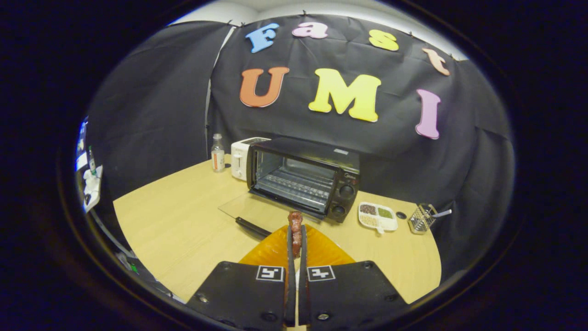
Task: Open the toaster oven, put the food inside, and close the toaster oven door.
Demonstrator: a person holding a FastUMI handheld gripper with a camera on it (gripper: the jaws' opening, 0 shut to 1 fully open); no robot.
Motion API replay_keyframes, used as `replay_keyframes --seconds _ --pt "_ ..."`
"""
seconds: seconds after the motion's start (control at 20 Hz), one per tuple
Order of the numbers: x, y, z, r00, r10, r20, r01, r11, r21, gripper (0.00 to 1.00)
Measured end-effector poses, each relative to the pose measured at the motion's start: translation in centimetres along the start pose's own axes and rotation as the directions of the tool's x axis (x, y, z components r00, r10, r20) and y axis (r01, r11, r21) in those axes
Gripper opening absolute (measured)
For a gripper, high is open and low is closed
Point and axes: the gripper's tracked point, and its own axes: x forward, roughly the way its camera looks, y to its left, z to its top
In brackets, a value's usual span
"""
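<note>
A black toaster oven [303, 177] stands on the wooden table [183, 225] beyond my fingers, with its glass door [257, 209] folded down flat toward me and the wire rack inside showing. My gripper [296, 241] is shut on a reddish-brown strip of food [295, 225], which sticks up from between the fingertips. The food hangs above an orange plate [321, 250] that lies just under and ahead of the fingers, a short way in front of the open door.
A white toaster [240, 158] and a small bottle [217, 154] stand left of the oven. To the oven's right lie a white divided dish [377, 216] with grains and a wire holder [421, 218] near the table's right edge.
</note>
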Motion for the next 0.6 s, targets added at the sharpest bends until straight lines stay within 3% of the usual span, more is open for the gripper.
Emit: replay_keyframes --seconds 0.25,0.4,0.6 --pt "3.0 4.1 2.0 0.997 0.025 0.067 -0.027 0.999 0.036 0.05" --pt "5.8 4.6 2.8 0.995 -0.008 0.097 0.000 0.997 0.080 0.06" --pt "10.1 5.0 3.5 0.991 -0.039 0.130 0.010 0.977 0.212 0.06"
